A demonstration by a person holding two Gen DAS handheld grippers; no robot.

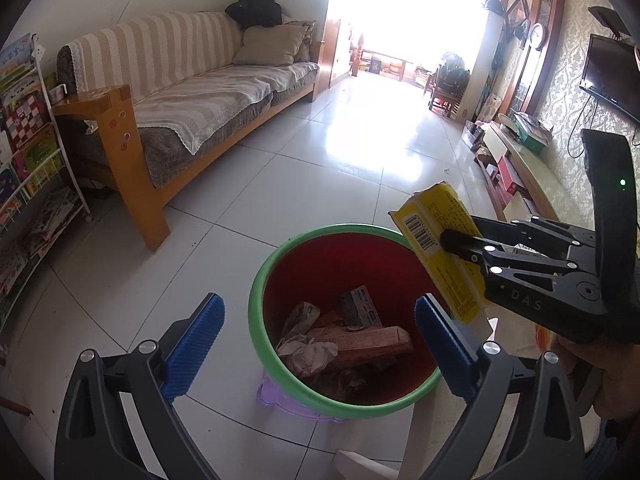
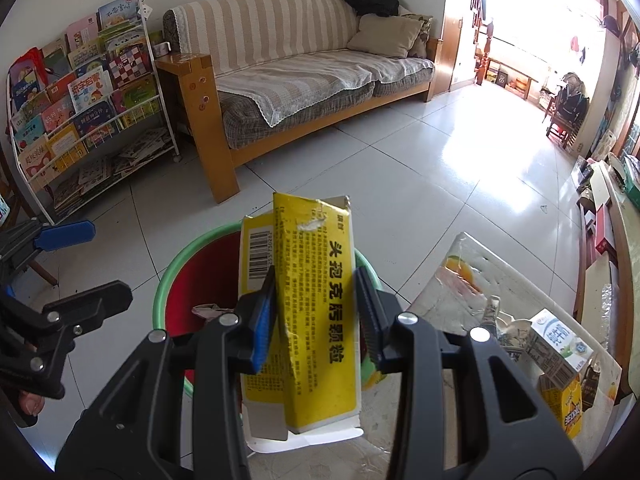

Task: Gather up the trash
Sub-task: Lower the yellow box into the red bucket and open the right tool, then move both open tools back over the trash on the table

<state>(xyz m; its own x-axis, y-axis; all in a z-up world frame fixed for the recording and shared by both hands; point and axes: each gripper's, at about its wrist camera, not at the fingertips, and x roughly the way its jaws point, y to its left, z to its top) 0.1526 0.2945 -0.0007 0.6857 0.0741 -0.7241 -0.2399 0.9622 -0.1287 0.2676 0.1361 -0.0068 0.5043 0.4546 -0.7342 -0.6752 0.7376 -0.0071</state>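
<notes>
Above the green-rimmed red bin, the left gripper is being held with its blue-padded fingers spread wide and nothing between them. Down inside the bin, crumpled paper, a long pinkish carton and other scraps are being kept. Over the bin's right rim, a flattened yellow medicine box is being gripped by the right gripper, its pads pressed against both sides of the cardboard, with the barcode end tilted up and away. Beside the bin, on a low white table, a small milk carton and a yellow drink carton are being left near the gripper's right. Behind, a striped sofa and a rack of children's books are being seen against the wall
</notes>
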